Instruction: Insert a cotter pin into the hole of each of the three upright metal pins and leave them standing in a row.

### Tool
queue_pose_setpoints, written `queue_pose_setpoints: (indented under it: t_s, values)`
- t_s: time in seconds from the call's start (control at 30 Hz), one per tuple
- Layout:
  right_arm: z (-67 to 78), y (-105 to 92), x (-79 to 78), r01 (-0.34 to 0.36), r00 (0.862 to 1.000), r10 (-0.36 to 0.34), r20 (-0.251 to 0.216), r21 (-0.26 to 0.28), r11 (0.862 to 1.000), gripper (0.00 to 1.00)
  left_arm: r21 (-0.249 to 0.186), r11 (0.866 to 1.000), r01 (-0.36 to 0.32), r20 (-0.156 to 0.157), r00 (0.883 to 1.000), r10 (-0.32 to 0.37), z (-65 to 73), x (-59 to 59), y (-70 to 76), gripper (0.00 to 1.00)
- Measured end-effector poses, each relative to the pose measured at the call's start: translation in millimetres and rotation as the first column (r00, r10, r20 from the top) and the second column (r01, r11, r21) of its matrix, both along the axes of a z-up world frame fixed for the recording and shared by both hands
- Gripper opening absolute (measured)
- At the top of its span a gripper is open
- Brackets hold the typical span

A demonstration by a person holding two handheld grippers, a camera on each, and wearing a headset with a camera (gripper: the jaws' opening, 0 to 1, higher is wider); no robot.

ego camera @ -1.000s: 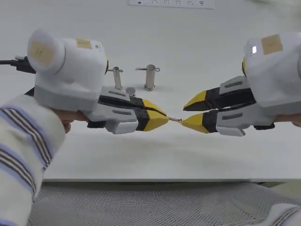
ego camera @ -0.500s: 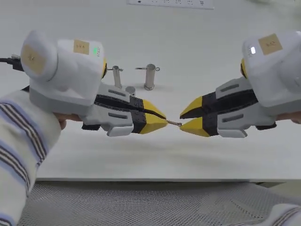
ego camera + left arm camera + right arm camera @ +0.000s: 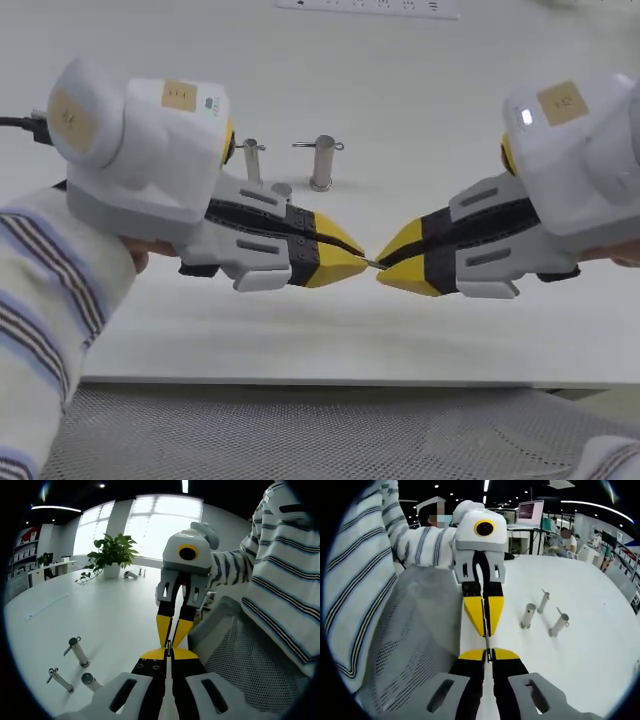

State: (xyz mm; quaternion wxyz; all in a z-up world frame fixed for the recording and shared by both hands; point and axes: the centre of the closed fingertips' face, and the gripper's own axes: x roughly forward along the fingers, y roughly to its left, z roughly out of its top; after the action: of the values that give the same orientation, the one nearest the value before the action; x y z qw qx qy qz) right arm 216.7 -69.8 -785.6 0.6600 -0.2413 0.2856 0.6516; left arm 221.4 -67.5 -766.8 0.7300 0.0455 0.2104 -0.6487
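Nearest, over the worktop's [image 3: 330,355] front edge, my two pairs of jaws meet tip to tip. The left gripper [image 3: 358,262] and right gripper [image 3: 385,272] are both clamped on one cotter pin [image 3: 372,264]. Behind them three metal pins [image 3: 322,165] stand close together, two with cotter pins through them, and bare worktop spreads wide around and beyond.

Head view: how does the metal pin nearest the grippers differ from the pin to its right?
The right pin has a cotter pin through its top; the near pin has none. The near pin is partly hidden behind the left gripper; the right pin shows whole. Both stand upright on the bench.
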Motion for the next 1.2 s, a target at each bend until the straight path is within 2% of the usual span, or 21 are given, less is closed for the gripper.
queue_pose_setpoints:
  t_s: [0.37, 0.73, 1.2]
  values:
    - [-0.8, 2.7, -4.1, -0.026, 1.0, 0.026, -0.008, 0.009, 1.0, 0.06, -0.035, 0.999, 0.008, -0.002, 1.0, -0.008, 5.1, -0.9, 1.6, 0.0]
    - [6.0, 1.8, -2.4, 0.0, 1.0, 0.001, -0.023, 0.011, 1.0, 0.05, -0.043, 0.999, 0.004, -0.006, 1.0, -0.004, 3.7, -0.6, 5.3, 0.0]
    - [9.7, 0.3, -6.4, -0.021, 1.0, 0.021, -0.009, -0.019, 1.0, 0.03, -0.044, 0.999, 0.011, -0.013, 1.0, -0.012, -0.7, -5.2, 3.6, 0.01]
